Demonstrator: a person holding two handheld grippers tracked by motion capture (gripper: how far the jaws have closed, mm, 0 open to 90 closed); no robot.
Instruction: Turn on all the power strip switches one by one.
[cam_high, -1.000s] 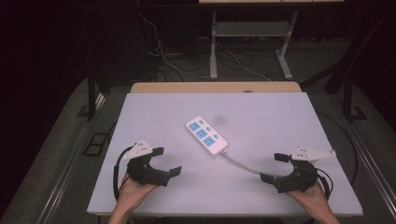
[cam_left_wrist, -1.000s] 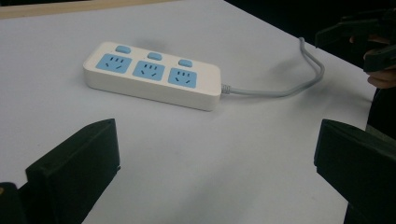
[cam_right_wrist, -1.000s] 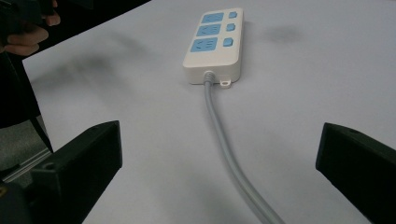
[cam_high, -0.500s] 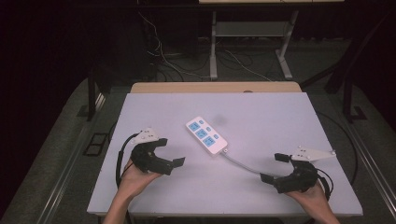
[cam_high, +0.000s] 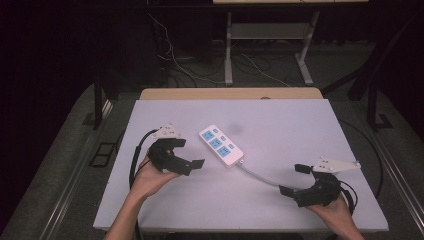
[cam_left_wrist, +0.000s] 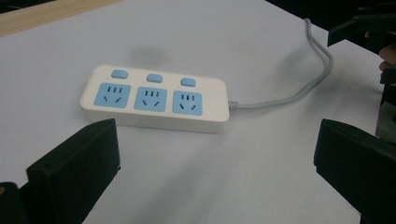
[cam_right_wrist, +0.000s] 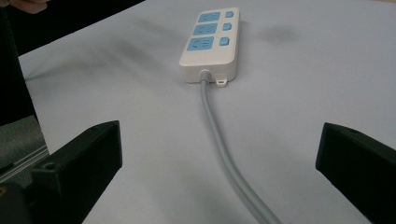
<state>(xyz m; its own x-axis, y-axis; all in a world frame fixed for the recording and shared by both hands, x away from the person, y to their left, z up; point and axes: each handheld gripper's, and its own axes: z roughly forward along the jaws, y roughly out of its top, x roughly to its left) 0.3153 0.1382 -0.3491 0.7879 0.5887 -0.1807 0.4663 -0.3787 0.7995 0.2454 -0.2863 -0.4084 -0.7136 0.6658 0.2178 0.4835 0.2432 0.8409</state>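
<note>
One white plastic power strip (cam_high: 221, 145) lies flat near the middle of the white rectangular tabletop (cam_high: 280, 125), set diagonally. It carries three blue sockets and three blue push buttons, one button beside each socket, as the left gripper view shows (cam_left_wrist: 154, 101). One grey round cable (cam_high: 260, 177) leaves the strip's near end and runs across the tabletop toward the right side; in the right gripper view this cable (cam_right_wrist: 219, 144) passes between the two jaws.

Two black hand-held grippers are present, one per hand. The left gripper (cam_high: 191, 153) is held above the tabletop just to the left of the power strip, not touching it; its two jaws stand wide apart and hold nothing. The right gripper (cam_high: 293, 179) sits near the tabletop's front right corner, well apart from the strip body; its two jaws are likewise spread wide, with the cable beneath them but not clamped.
</note>
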